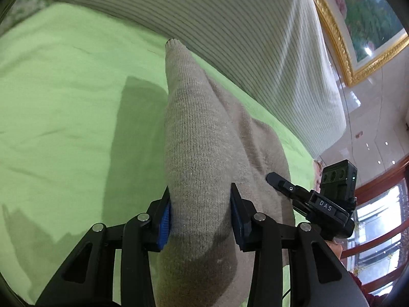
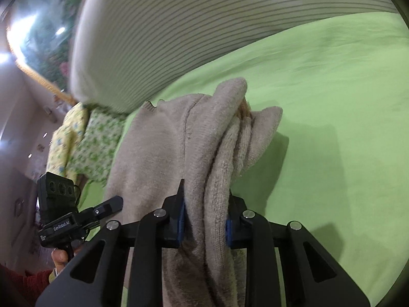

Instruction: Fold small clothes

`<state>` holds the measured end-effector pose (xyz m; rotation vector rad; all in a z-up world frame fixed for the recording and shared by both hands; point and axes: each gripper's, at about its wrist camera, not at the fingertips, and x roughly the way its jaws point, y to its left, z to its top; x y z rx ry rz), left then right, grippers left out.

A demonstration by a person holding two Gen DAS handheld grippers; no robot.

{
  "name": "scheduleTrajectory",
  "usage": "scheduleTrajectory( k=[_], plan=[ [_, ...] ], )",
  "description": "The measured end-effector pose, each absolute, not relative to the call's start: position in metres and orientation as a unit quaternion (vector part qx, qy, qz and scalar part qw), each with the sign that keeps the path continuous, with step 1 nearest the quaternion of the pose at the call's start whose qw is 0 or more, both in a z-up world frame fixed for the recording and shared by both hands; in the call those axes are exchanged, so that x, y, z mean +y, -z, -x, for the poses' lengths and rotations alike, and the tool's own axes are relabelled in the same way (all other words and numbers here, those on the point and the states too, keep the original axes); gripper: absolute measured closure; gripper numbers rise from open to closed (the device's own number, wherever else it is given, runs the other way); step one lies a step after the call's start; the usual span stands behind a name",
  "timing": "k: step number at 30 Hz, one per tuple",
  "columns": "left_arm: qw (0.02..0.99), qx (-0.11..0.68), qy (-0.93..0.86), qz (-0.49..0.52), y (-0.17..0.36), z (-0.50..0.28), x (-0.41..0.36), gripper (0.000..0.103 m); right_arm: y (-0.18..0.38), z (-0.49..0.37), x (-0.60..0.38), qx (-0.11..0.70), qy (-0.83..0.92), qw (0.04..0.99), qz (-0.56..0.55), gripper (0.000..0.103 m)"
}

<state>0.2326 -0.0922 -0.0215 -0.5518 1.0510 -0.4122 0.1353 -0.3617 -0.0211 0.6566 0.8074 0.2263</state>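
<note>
A: What is the biggest thing around the beige knit garment point(image 1: 204, 133)?

B: The green bed sheet point(image 1: 64, 89), which spreads out under it. Beyond the garment rises a pale striped cushion point(image 1: 230, 25), and past that a gold-framed painting point(image 1: 358, 25) hangs on the wall. Off to the garment's left in the right wrist view lies a pile of yellow and green printed clothes point(image 2: 84, 140).

A: And how does the garment lie?

B: It is lifted off the sheet, its long axis running forward from both grippers toward the cushion. The left gripper point(image 1: 199, 217) is clamped on one bunched edge; the right gripper point(image 2: 205, 220) is clamped on a thicker, doubled bundle of the same knit.

A: Which is nearer?

B: Neither, by the look of it. Both grip the garment side by side, so the fold likely turns on laying that far end down flat first.
</note>
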Motion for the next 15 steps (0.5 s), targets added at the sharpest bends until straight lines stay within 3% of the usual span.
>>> scheduleTrajectory(
  k=[8,15],
  plan=[
    [0.819,0.487,0.151,0.263,0.024,-0.199,-0.023,0.064,0.038,-0.157,-0.297,0.41,-0.151,0.85,-0.296,0.078],
    [0.814,0.505,0.138,0.251,0.059,-0.192,-0.016,0.063,0.057,-0.162,-0.283,0.442,-0.145,0.843,-0.272,0.078]
  ],
)
